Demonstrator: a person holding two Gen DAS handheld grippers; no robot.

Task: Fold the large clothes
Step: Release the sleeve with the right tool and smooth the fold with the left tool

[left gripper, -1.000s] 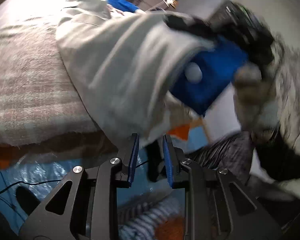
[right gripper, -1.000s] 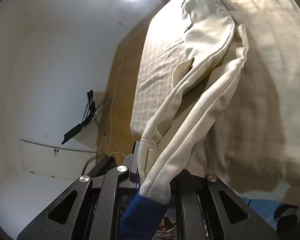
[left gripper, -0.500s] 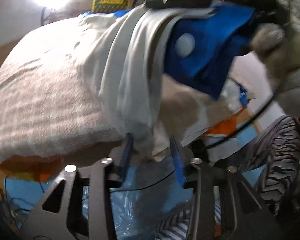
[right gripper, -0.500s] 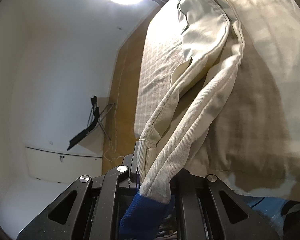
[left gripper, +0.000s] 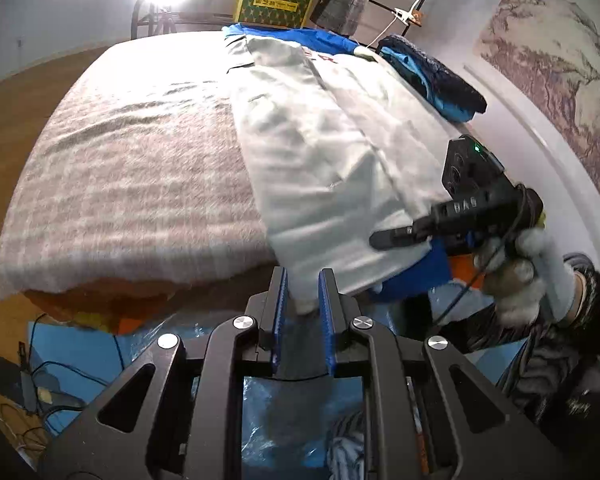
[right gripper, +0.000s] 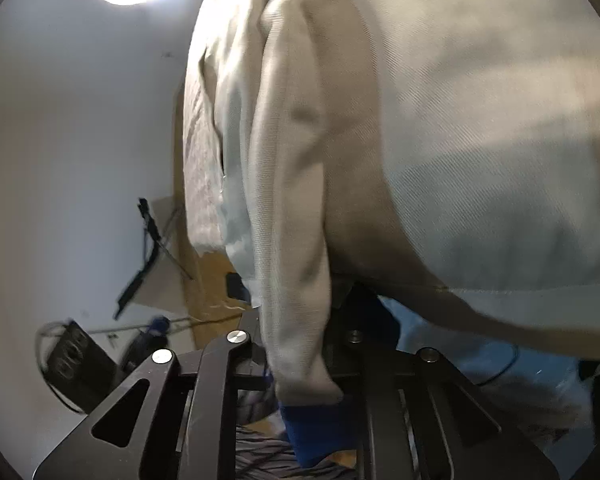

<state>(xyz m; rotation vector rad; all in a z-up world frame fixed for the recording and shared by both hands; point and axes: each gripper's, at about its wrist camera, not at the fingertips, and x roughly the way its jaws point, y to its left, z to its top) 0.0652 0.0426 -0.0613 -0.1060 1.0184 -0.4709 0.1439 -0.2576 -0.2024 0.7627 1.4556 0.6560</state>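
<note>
Sleeve-fold step on a cream sweatshirt (left gripper: pixel 320 152) laid lengthwise along the right side of the bed (left gripper: pixel 132 184), collar toward the far edge, hem hanging over the near edge. Left gripper (left gripper: pixel 300 292) sits at the near edge with a bit of the cream hem corner between its blue pads; jaws closing on it, pads look just about on the cloth. Right gripper (left gripper: pixel 396 236), seen from the left wrist view, is low over the hem by the near right corner; in its own view the sleeve (right gripper: pixel 292 208) with the blue cuff (right gripper: pixel 316 432) runs between its jaws, which are opening, so it looks like the sleeve is being let go onto the body. Next, probably: right clears the sleeve without dragging it, then both grippers take hem corners and carry them toward the collar.
</note>
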